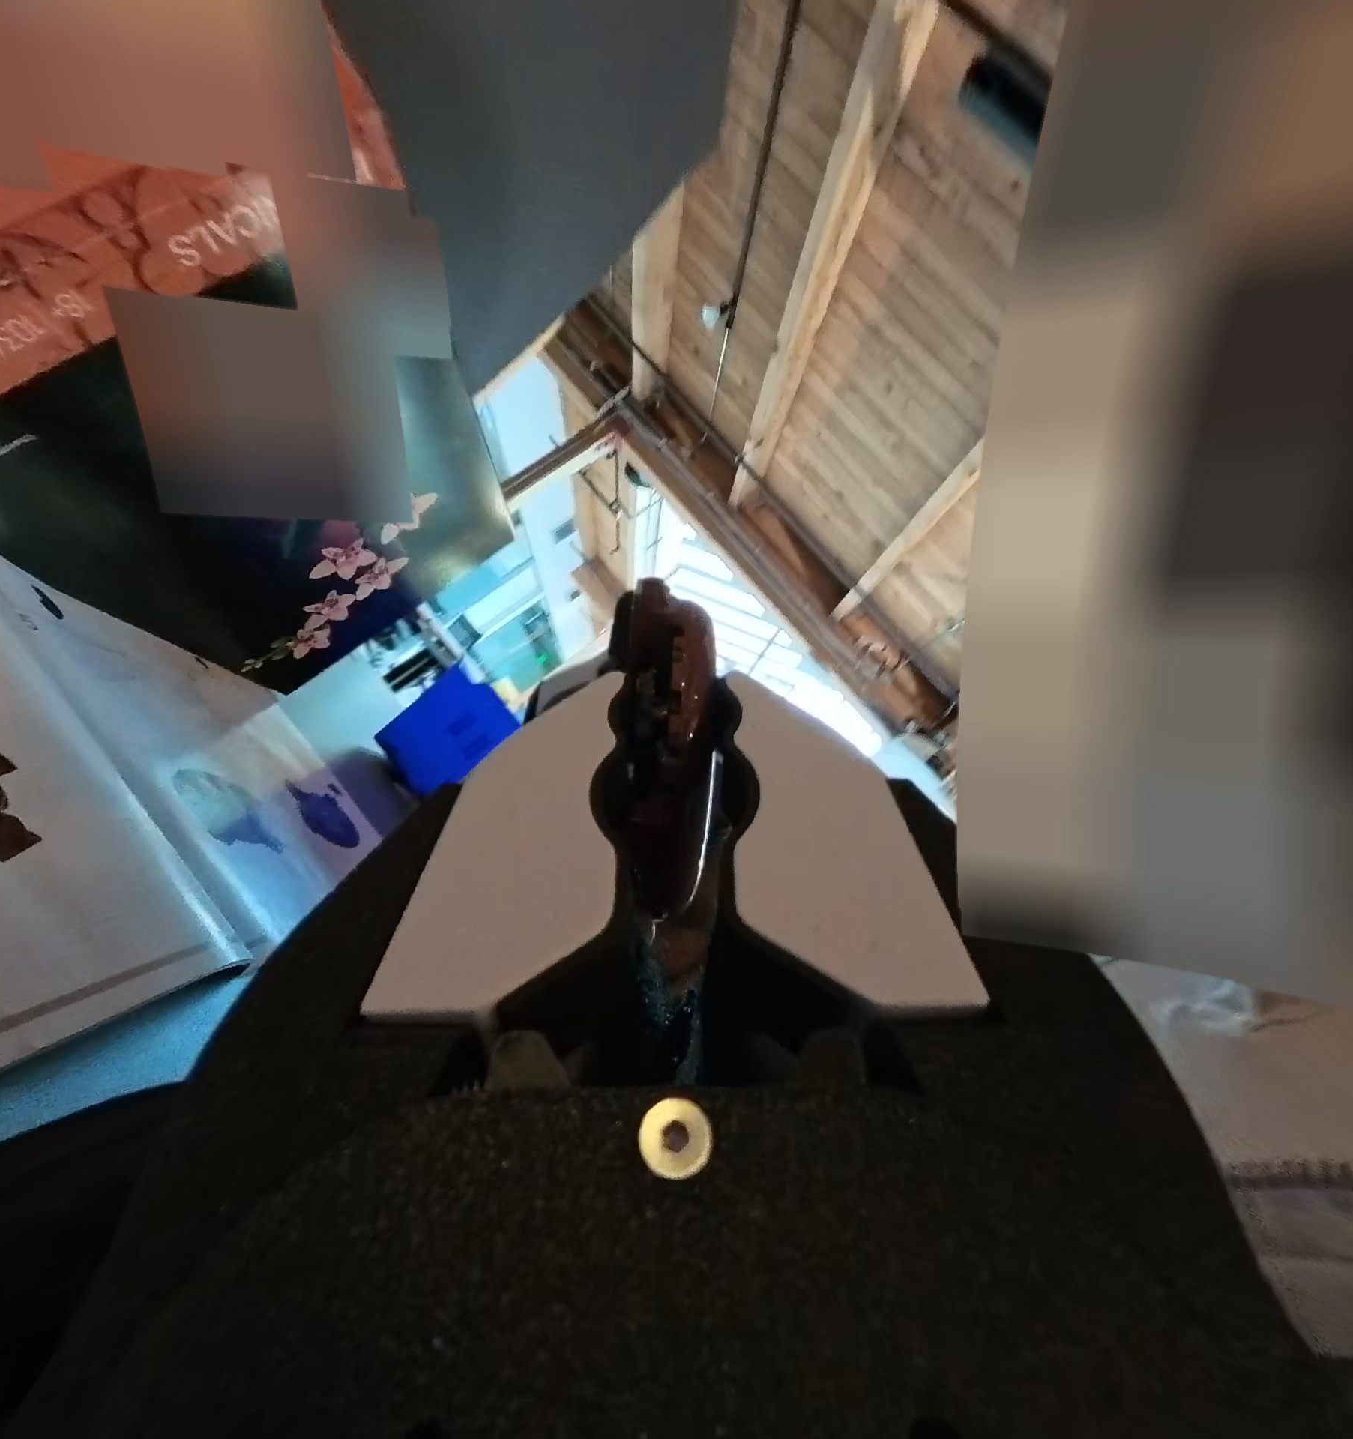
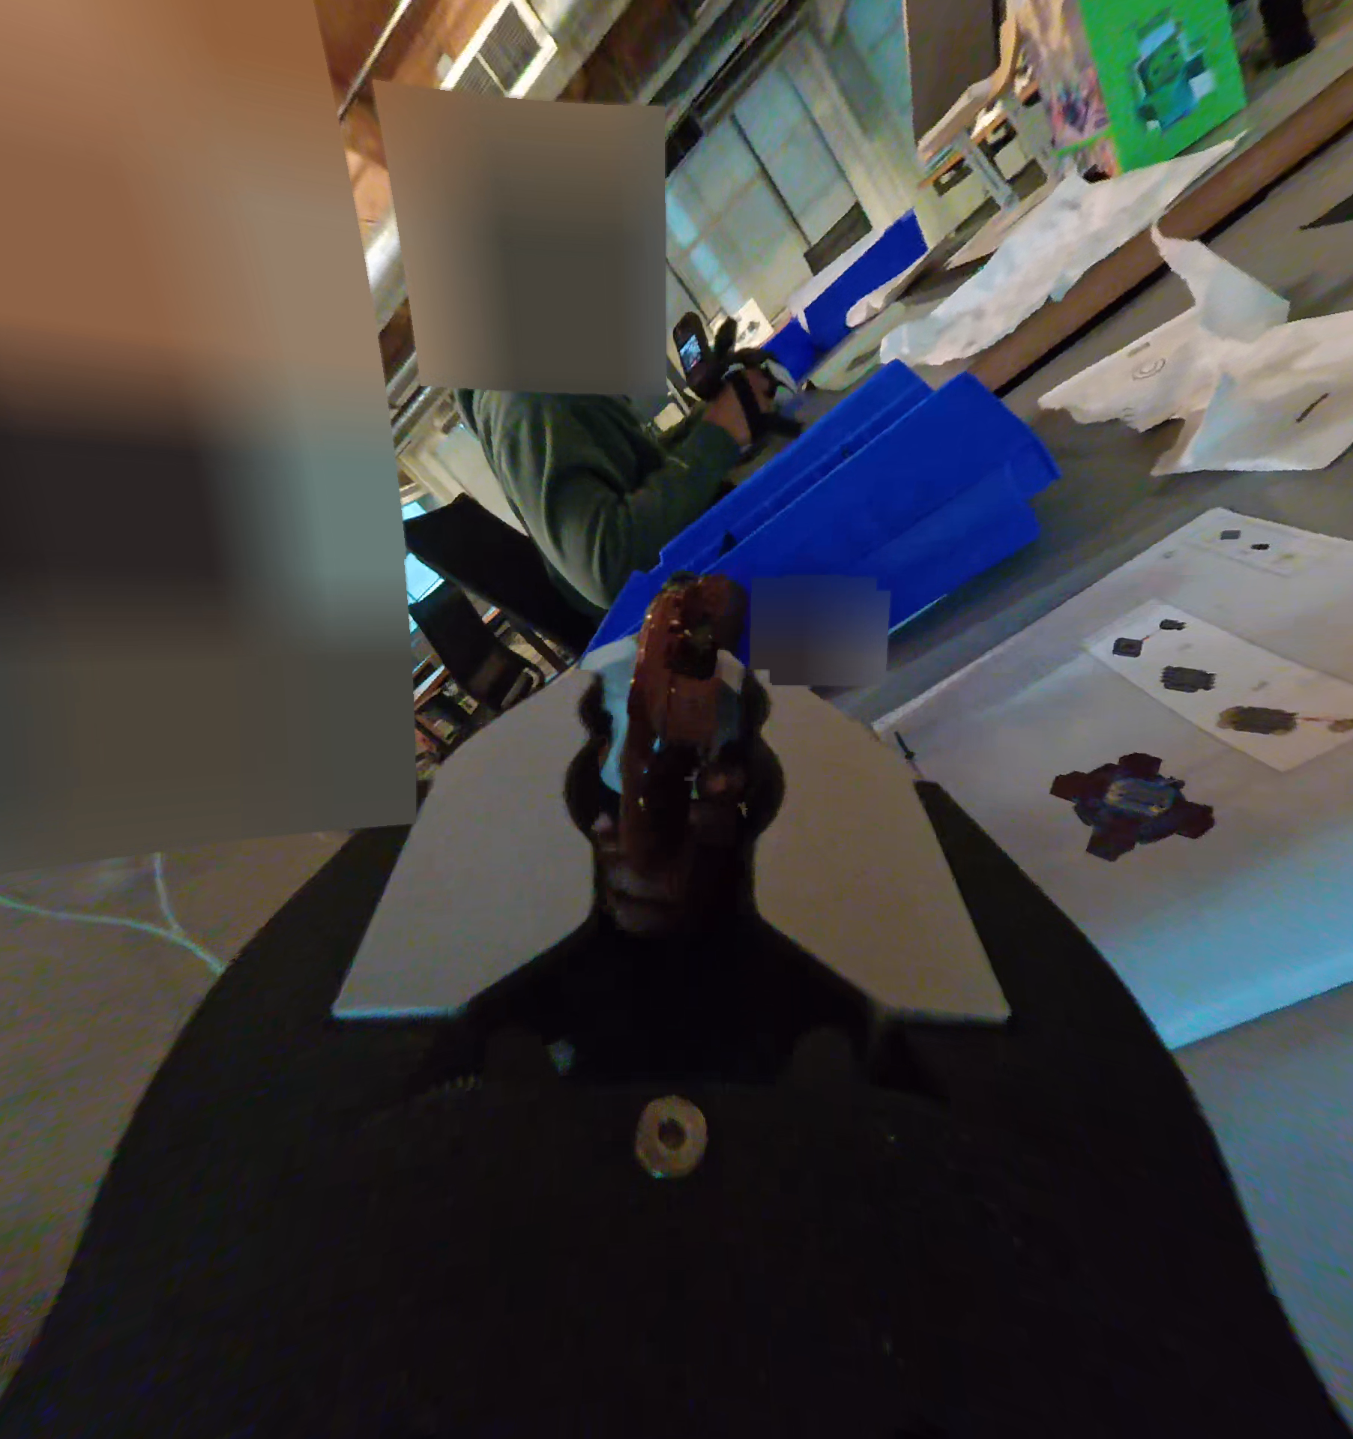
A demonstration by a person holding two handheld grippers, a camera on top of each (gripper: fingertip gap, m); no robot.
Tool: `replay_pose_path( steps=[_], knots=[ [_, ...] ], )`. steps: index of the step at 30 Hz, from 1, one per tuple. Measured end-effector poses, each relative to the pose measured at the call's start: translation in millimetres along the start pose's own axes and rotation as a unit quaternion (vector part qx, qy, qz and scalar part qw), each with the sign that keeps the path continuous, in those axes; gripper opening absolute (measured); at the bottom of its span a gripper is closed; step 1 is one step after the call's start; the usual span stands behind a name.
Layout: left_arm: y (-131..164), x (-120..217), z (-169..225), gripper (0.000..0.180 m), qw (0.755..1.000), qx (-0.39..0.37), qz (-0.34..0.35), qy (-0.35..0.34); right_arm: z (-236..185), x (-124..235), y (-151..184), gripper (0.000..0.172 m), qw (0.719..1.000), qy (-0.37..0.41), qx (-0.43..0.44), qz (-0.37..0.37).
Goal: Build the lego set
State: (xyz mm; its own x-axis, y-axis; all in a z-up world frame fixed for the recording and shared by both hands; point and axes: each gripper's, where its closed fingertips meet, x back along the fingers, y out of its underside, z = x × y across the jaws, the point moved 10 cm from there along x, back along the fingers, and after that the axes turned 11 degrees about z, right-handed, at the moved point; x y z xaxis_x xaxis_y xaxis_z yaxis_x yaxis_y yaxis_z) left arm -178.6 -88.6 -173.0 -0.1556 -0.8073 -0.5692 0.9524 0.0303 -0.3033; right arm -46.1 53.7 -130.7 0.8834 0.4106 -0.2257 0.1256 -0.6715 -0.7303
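Observation:
In the left wrist view my left gripper (image 1: 669, 701) points up towards a wooden ceiling. It is shut on a thin dark brown flat piece (image 1: 677, 670), seen edge-on, with both pads pressed on its sides. A thin silvery wire (image 1: 710, 818) runs along the piece. In the right wrist view my right gripper (image 2: 673, 701) stands around a similar brown flat piece (image 2: 685, 646) that sticks out past the fingertips. A pale strip (image 2: 613, 728) shows between the left pad and the piece, so the pads do not press on it. This gripper is open.
A white sheet (image 2: 1125, 934) on the grey table bears a dark brown cross-shaped piece (image 2: 1132, 806) and small dark parts. Blue bins (image 2: 891, 498) lie beyond the fingertips, with a person in a green top (image 2: 579, 483) behind them. Crumpled white paper (image 2: 1086, 257) lies farther back. An open printed book (image 1: 112, 779) is at the left. My left and right fingertips are right by each other.

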Motion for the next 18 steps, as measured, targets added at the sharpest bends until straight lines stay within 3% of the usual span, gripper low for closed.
replay_pose_path(
  steps=[1, 6, 9, 12, 18],
  knots=[
    [1.5, -1.1, 2.1, 0.018, 1.0, -0.015, -0.009, 0.002, -1.9, 0.7, 0.6, 0.019, 1.0, -0.008, 0.006, 0.001],
    [5.2, -2.5, 18.1, 0.018, 0.99, -0.108, -0.089, 0.029, -18.7, 15.0, 13.1, 0.018, 0.998, -0.032, 0.059, 0.005],
    [7.5, -6.7, 24.9, 0.041, 0.976, -0.143, -0.161, 0.032, -24.1, 25.7, 27.6, 0.018, 0.998, -0.031, 0.053, -0.014],
    [19.1, -14.1, 28.4, 0.028, 0.95, -0.16, -0.263, 0.048, -27.0, 33.3, 36.2, 0.018, 0.999, -0.041, 0.031, -0.001],
    [32.2, -18.4, 24.4, 0.02, 0.952, -0.159, -0.259, 0.035, -30.4, 45.6, 35.0, 0.018, 0.998, -0.024, 0.05, -0.002]
  ],
)
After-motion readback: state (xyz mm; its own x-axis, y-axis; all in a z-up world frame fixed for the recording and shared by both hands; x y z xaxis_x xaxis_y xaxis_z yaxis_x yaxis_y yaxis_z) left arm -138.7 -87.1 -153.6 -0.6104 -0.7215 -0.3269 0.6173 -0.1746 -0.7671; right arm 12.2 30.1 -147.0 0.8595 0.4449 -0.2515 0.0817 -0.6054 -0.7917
